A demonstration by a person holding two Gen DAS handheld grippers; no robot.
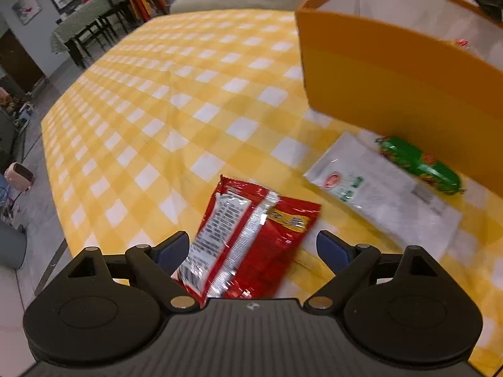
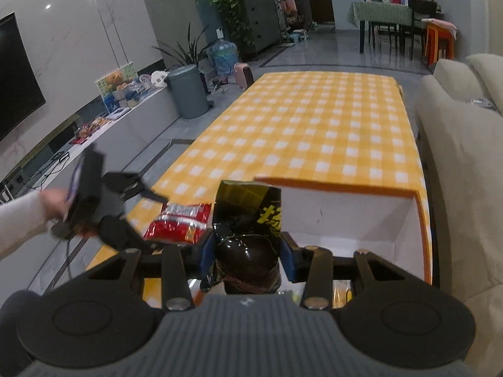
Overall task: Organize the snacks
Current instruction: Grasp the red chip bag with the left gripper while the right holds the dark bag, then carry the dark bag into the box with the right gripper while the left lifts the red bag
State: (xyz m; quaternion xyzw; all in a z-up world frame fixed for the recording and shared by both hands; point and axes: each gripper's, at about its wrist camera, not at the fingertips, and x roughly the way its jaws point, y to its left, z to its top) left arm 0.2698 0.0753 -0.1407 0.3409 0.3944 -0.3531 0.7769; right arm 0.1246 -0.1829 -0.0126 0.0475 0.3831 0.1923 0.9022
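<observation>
A red snack packet (image 1: 251, 229) lies on the yellow checked tablecloth (image 1: 176, 100), between the wide-spread fingers of my left gripper (image 1: 251, 248), which is open; the pads do not press on it. A white packet (image 1: 383, 194) and a green sausage (image 1: 418, 165) lie further right, at the foot of the orange box (image 1: 393, 72). My right gripper (image 2: 248, 254) is shut on a black snack packet (image 2: 248, 207) with yellow print, held over the near edge of the orange box (image 2: 345, 185). The left gripper (image 2: 147, 216) and the red packet (image 2: 179, 223) show at the left there.
The orange box has a white inside (image 2: 345, 216), and some packets show at its bottom under my right gripper. A beige sofa (image 2: 465, 163) runs along the table's right side. A sleeved arm (image 2: 22, 220) holds the left gripper. The table's left edge (image 2: 188, 144) drops to the floor.
</observation>
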